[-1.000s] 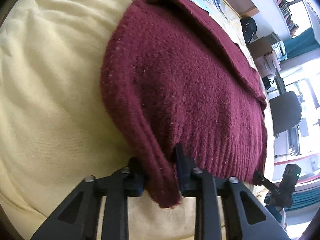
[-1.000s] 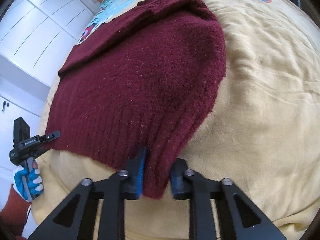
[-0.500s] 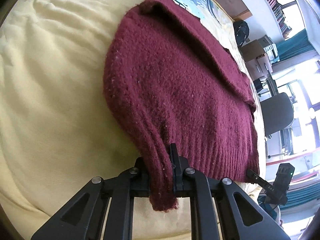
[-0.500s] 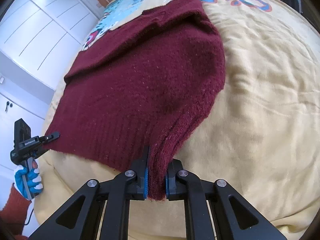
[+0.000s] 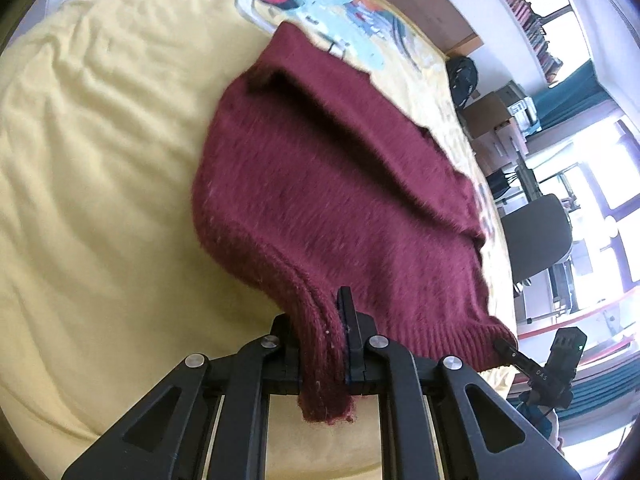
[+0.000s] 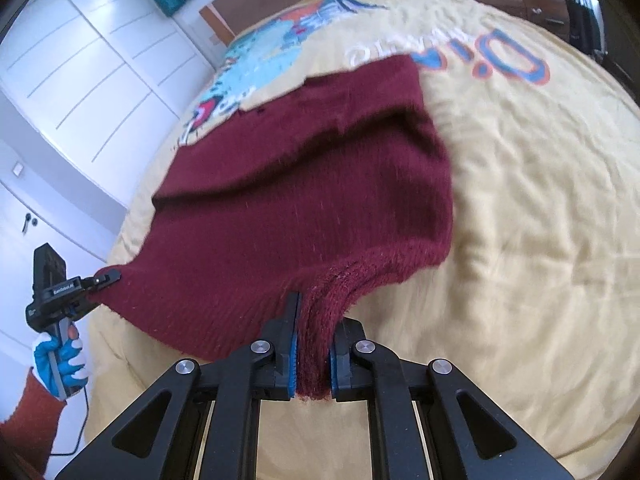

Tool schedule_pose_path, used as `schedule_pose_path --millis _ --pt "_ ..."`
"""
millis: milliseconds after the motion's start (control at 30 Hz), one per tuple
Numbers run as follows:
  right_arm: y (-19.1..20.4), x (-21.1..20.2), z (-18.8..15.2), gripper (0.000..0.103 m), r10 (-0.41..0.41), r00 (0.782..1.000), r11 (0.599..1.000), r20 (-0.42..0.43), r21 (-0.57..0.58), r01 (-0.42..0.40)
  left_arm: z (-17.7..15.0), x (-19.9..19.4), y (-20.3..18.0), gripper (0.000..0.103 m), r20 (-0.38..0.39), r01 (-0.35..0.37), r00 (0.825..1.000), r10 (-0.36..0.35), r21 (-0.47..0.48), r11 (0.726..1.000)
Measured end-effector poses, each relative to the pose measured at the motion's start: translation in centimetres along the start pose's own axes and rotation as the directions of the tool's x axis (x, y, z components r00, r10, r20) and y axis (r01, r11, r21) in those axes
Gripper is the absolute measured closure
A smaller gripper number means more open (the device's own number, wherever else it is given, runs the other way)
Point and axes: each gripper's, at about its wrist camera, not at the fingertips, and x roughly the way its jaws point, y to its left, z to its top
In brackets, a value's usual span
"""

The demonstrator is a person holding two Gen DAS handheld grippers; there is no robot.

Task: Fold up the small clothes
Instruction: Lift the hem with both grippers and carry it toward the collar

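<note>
The left gripper [image 5: 323,354] pinches one hem corner of the maroon sweater [image 5: 340,184]. The right gripper [image 6: 313,354] pinches the other corner. The sweater stretches toward 12 o'clock, its hem lifted, its far part lying on the yellow bedspread [image 6: 540,200] with a cartoon print [image 6: 260,68].

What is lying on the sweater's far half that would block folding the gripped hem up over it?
Nothing visible. The left gripper and right gripper each clamp a hem corner of the maroon sweater, and its far half on the yellow bedspread looks bare.
</note>
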Motion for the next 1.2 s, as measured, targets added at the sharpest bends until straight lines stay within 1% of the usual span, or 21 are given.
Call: schedule_pose_path --millis 133,367,467,567,667,800,900,1000,1133,1200 --pt "0.2 -1.1 2.0 0.092 0.004 0.999 1.000 0.046 -0.006 -0.003 2.3 -0.6 -1.7 0.093 0.039 0.021 0.999 -0.022 0.029 0.999" --pt "1.0 -2.1 7.5 0.092 -0.015 0.992 0.999 0.124 -0.043 0.021 7.2 -1.7 -4.3 0.093 0.114 0.041 0.992 -0.051 0.090 0.995" --pt "1.2 -2.2 10.3 0.092 -0.017 0.987 0.998 0.159 -0.050 0.025 9.6 -1.5 -5.4 0.093 0.141 0.034 0.989 -0.051 0.116 0.993" --pt "1.5 -1.4 13.1 0.092 -0.021 0.982 0.998 0.188 -0.055 0.032 11.6 -1.2 -5.5 0.093 0.162 0.023 0.986 -0.043 0.124 0.992" --pt "1.4 -0.3 15.6 0.092 -0.023 0.980 0.998 0.200 -0.053 0.034 13.7 -0.3 -5.5 0.093 0.177 0.006 0.984 -0.028 0.123 0.992" --pt "0.7 2.7 18.5 0.092 -0.048 0.980 0.998 0.191 -0.031 0.055 16.2 1.6 -4.9 0.093 0.181 -0.031 0.983 0.010 0.115 0.993" --pt "-0.4 5.6 20.0 0.092 -0.071 0.984 0.997 0.164 0.003 0.072 18.3 4.0 -4.1 0.093 0.167 -0.064 0.985 0.047 0.101 0.993" --pt "-1.7 8.2 20.8 0.091 -0.102 0.986 0.995 0.132 0.034 0.098 19.5 6.4 -3.0 0.093 0.144 -0.089 0.987 0.076 0.081 0.993" --pt "-3.2 11.4 21.6 0.091 -0.136 0.987 0.989 0.089 0.069 0.130 20.8 10.2 -1.9 0.093 0.098 -0.151 0.985 0.143 0.077 0.985" --pt "-3.8 12.5 22.1 0.091 -0.143 0.987 0.987 0.078 0.082 0.137 21.4 12.0 -1.2 0.092 0.077 -0.189 0.980 0.183 0.077 0.979"
